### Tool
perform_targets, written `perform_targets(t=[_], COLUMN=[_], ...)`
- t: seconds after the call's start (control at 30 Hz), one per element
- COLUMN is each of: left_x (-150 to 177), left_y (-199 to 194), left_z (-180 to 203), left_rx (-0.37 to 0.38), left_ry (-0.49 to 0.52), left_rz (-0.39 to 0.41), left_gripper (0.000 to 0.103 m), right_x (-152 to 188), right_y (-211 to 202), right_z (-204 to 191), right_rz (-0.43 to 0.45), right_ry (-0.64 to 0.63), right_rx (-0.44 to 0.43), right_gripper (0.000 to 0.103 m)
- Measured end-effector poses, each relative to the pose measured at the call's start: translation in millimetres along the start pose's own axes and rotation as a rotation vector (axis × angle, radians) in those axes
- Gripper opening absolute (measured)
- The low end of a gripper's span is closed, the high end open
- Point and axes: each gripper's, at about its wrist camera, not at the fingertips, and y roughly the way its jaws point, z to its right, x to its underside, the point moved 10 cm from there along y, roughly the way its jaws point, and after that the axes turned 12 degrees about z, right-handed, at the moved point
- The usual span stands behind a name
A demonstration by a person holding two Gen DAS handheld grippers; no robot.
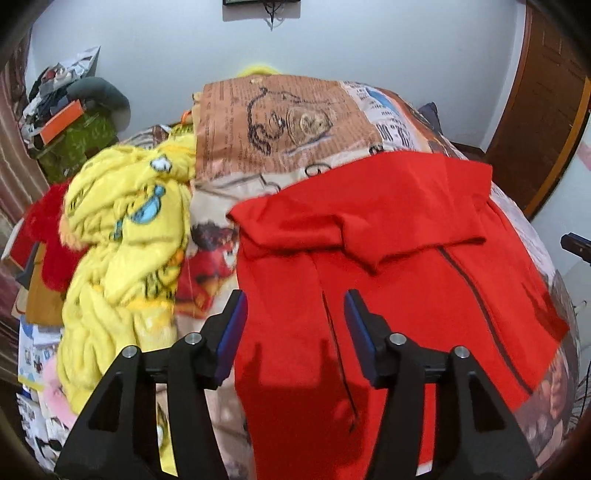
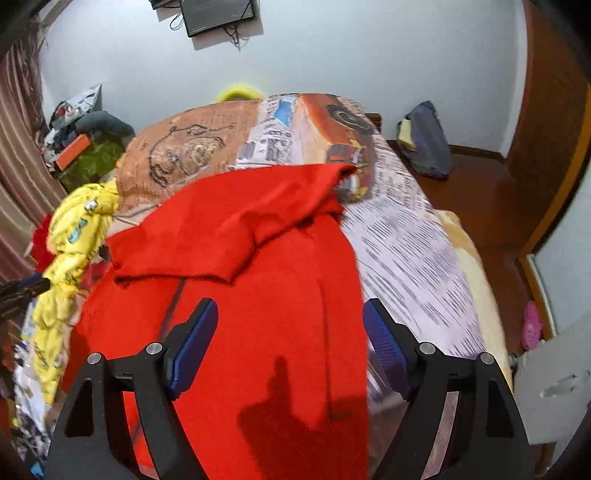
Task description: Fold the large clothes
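Note:
A large red garment (image 1: pixel 388 258) lies spread on the bed, its far part folded back toward me into a flap; it also shows in the right wrist view (image 2: pixel 258 266). My left gripper (image 1: pixel 295 306) hovers open and empty above the garment's near left part. My right gripper (image 2: pixel 290 317) hovers open and empty above its near right part. Both cast shadows on the red cloth.
A crumpled yellow fleece blanket (image 1: pixel 125 236) lies left of the garment on the printed bedsheet (image 1: pixel 280 125). A cluttered side table (image 1: pixel 70 122) stands at far left. A dark blue bag (image 2: pixel 428 140) sits on the wooden floor (image 2: pixel 491 206) at right. A wall screen (image 2: pixel 218 14) hangs above.

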Motion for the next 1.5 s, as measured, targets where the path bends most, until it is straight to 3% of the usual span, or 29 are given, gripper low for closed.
perform_targets(t=[0.1,0.23,0.5,0.67,0.8,0.9,1.0,1.07,1.1,1.17,1.37,1.5], left_x=[24.7,68.1,142.4,167.8,177.0,175.5,174.2,172.5,169.5,166.2,134.7,89.1], left_y=[-6.0,-5.8,-0.9,3.0,7.8,8.2,9.6,10.3,11.9,12.7,2.7,-10.2], left_z=[-4.0,-13.0,-28.0,-23.9,-14.8,-7.4,-3.0,-0.4,0.3,1.7,12.7,16.3], left_rx=[0.010,0.014,0.034,0.090,0.105,0.134,0.154,0.170,0.177,0.173,0.174,0.176], left_ry=[-0.019,-0.066,-0.160,-0.248,-0.248,-0.259,-0.258,-0.258,-0.261,-0.254,-0.202,-0.185], left_rz=[-0.034,-0.107,-0.252,-0.305,-0.313,-0.304,-0.304,-0.304,-0.303,-0.299,-0.215,-0.114], left_gripper=[0.055,0.055,0.055,0.056,0.056,0.055,0.038,0.021,0.016,0.012,0.007,0.005], right_x=[20.1,49.8,95.4,113.6,122.3,122.0,119.4,118.6,118.3,117.3,108.9,90.4], right_y=[-4.0,-5.9,-8.5,-12.9,-10.1,-9.1,-5.8,-2.9,-1.7,-0.1,-2.6,-7.4], right_z=[9.2,14.7,33.6,33.9,32.9,32.6,26.7,22.9,19.8,17.7,9.2,2.8], right_rz=[-0.029,-0.073,-0.163,-0.199,-0.221,-0.207,-0.196,-0.202,-0.207,-0.216,-0.204,-0.159], right_ry=[-0.035,-0.017,0.033,0.068,0.096,0.125,0.132,0.134,0.135,0.132,0.125,0.111], right_rx=[0.069,0.016,0.036,0.004,-0.022,-0.032,-0.072,-0.096,-0.115,-0.129,-0.181,-0.206], right_gripper=[0.078,0.078,0.078,0.078,0.078,0.072,0.053,0.040,0.035,0.017,0.013,0.013])
